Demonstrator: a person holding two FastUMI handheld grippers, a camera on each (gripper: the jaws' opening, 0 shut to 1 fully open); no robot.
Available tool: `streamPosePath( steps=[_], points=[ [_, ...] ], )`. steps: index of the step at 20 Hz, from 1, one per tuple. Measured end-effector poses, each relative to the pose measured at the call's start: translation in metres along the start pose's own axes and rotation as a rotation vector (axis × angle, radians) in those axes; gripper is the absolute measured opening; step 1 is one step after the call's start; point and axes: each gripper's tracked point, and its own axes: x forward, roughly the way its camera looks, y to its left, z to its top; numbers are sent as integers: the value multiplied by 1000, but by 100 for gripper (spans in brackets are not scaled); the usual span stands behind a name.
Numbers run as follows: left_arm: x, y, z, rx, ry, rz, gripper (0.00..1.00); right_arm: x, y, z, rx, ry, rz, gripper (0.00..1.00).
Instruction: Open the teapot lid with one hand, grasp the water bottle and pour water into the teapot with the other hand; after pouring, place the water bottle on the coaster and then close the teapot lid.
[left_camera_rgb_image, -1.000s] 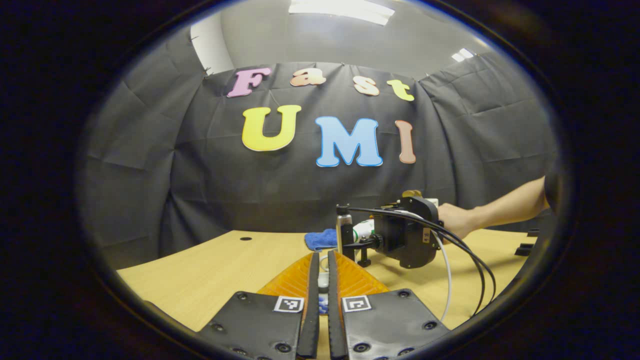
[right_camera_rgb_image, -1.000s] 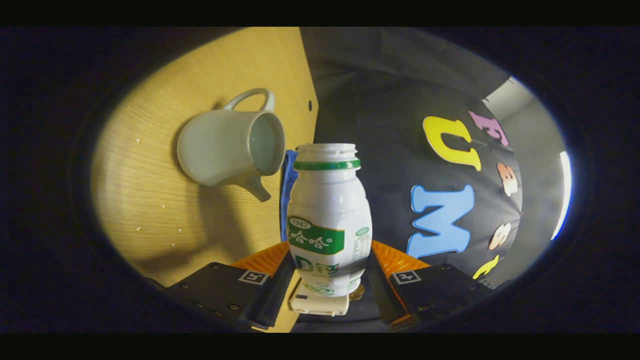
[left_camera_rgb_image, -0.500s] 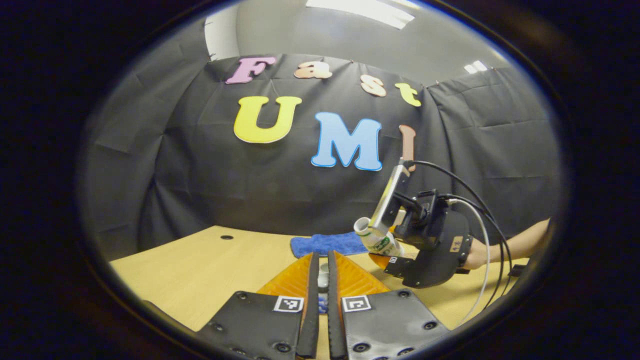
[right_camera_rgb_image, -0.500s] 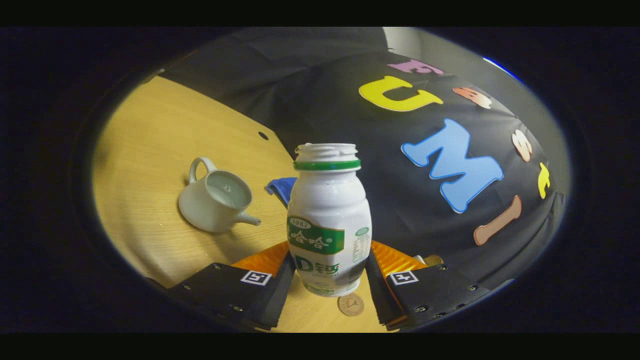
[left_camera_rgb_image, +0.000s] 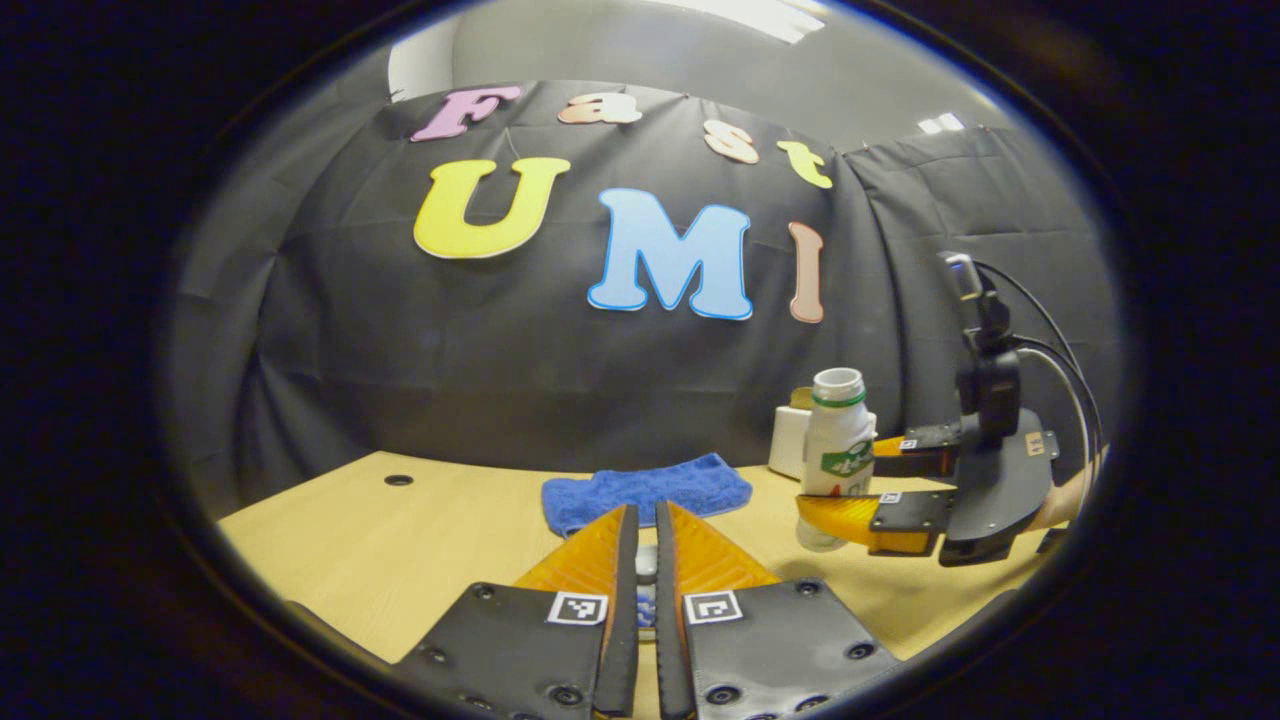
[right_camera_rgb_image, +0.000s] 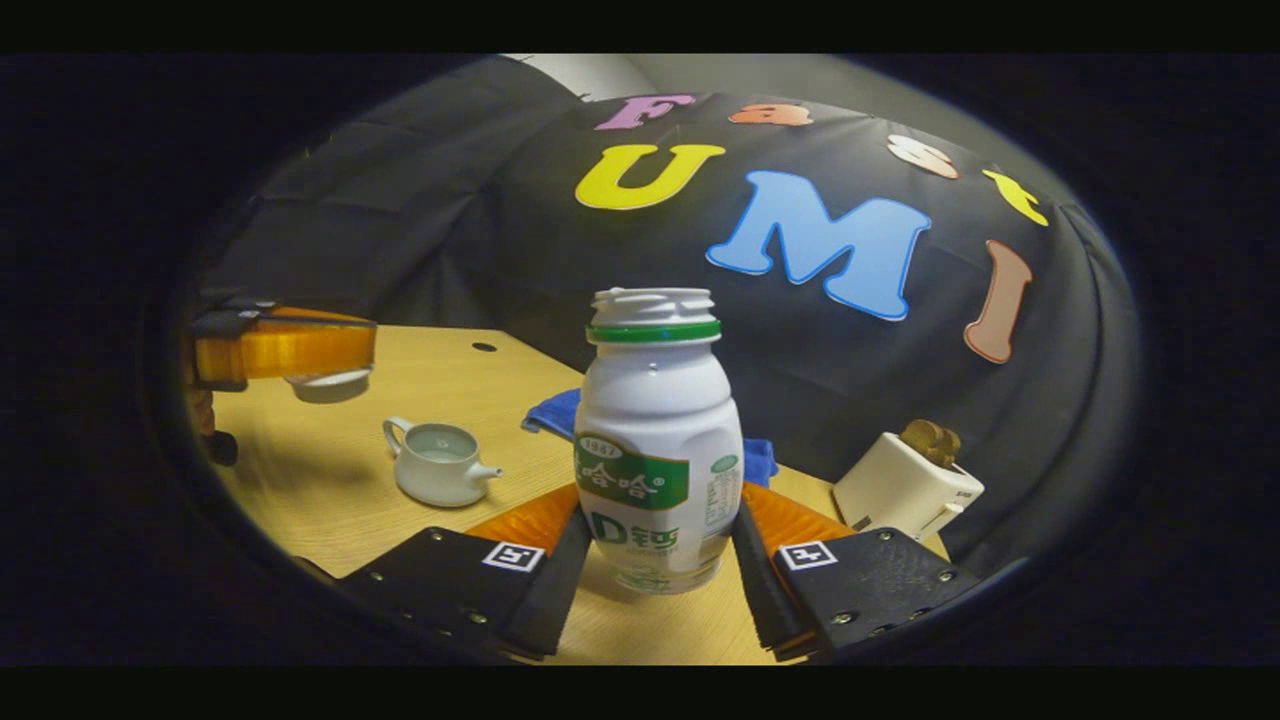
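The wooden table (right_camera_rgb_image: 330, 500) carries a blue cloth (left_camera_rgb_image: 645, 490) at its far side and a white toaster (right_camera_rgb_image: 905, 490) on the right. The water bottle (right_camera_rgb_image: 655, 450), uncapped and upright, is clamped between the right gripper (right_camera_rgb_image: 655, 560)'s fingers; its contents cannot be told. Left of it the teapot (right_camera_rgb_image: 438, 473) stands open, liquid inside. The left gripper (right_camera_rgb_image: 285, 350), fingers pinched narrow, holds the lid (right_camera_rgb_image: 328, 384) above the teapot.

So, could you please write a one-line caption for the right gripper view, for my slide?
Right gripper holds the upright water bottle; open teapot on the table.
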Motion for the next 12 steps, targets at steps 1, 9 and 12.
streamPosePath(
  steps=[1,9,12],
  points=[
    [10,1,-6,-19,13,0,10,-2,-5,-1,15,-1,-2,71],
    [65,6,-40,-42,104,16,18,-17,-39,-10,93,-5,-48,71],
    [70,4,-52,-38,120,16,14,-19,-52,-13,120,-12,-72,71]
  ],
)
